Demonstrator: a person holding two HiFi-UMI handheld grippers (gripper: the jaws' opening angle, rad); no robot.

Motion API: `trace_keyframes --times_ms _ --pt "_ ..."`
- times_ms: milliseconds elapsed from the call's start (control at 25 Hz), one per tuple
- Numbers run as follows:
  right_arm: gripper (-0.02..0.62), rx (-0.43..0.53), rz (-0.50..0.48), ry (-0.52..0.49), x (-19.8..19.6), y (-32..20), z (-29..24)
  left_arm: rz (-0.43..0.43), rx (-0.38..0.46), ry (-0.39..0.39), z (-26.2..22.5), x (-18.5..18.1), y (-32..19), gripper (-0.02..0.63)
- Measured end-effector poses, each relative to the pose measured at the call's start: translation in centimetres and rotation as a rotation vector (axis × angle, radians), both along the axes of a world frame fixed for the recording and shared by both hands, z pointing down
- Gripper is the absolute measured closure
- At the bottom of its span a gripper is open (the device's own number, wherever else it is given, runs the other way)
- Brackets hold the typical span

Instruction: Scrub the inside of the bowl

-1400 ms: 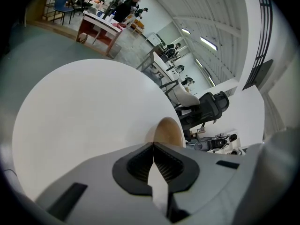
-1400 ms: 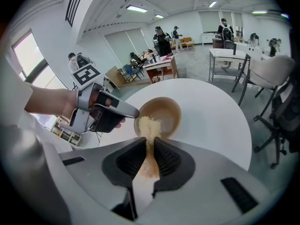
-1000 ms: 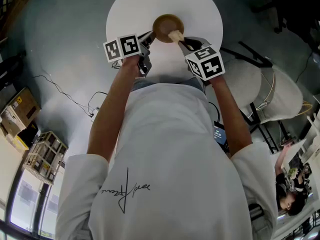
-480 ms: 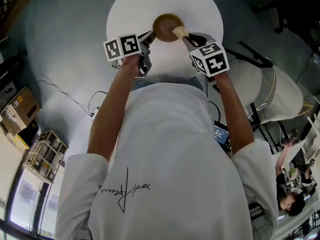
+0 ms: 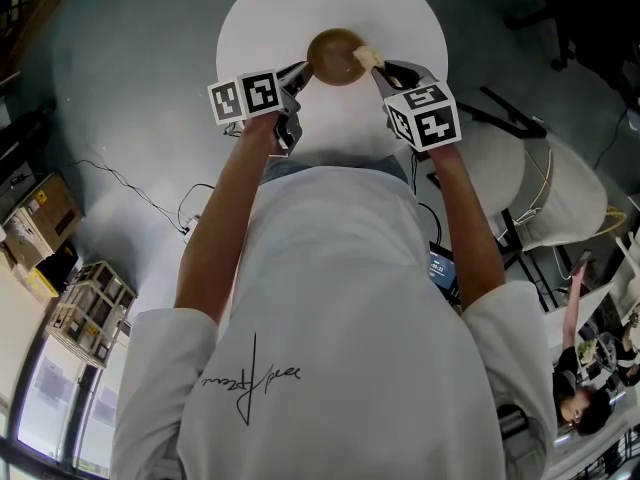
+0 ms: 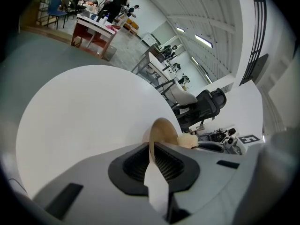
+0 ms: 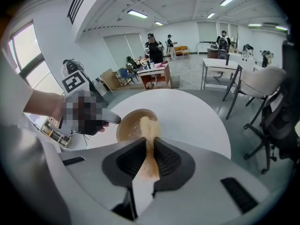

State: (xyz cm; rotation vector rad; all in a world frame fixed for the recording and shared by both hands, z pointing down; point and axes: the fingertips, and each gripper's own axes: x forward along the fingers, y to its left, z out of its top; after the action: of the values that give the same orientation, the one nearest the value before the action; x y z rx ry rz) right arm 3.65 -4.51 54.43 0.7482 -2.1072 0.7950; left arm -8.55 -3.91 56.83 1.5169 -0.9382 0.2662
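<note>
Head view: a round white worktop carries a brown bowl on the side nearer the person. The left claw meets the bowl's left rim. The right claw comes in from the right, with a pale sponge at the bowl's right rim. The person's white shirt fills the lower frame, and a chair stands on the floor to the right of the worktop.

Left gripper view: the jaws are clenched on the bowl's rim, its thin wall running between the ribbed pads. The bowl is seen edge-on over the white worktop. The sponge shows just past the bowl, with the right claw behind it.

Right gripper view: the jaws are clamped on the sponge, which sticks out ahead of them, over the rim and into the bowl. The left claw's tip grips the rim on the bowl's other side. Desks and people stand far off in the hall behind
</note>
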Motion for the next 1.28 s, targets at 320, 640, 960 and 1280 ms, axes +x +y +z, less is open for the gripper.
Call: trace_keyframes --times_ms 320,640,960,1280 --pt "0.54 0.021 -0.018 -0.003 -0.2 1.1 -0.6 -0.076 0.064 -0.02 -1.4 -2.0 0.2 0.589" --pt "0.54 0.057 -0.055 -0.013 0.0 3.0 -2.3 -0.108 0.119 -0.06 -4.0 -4.1 1.8 0.589" --pt "0.54 0.131 -0.098 -0.046 1.0 4.7 -5.0 -0.071 0.201 -0.119 -7.2 -2.7 4.5 0.589" --pt "0.535 0.225 -0.097 -0.114 2.1 5.5 -9.3 -0.086 0.309 -0.149 -11.2 -1.3 5.8 0.591"
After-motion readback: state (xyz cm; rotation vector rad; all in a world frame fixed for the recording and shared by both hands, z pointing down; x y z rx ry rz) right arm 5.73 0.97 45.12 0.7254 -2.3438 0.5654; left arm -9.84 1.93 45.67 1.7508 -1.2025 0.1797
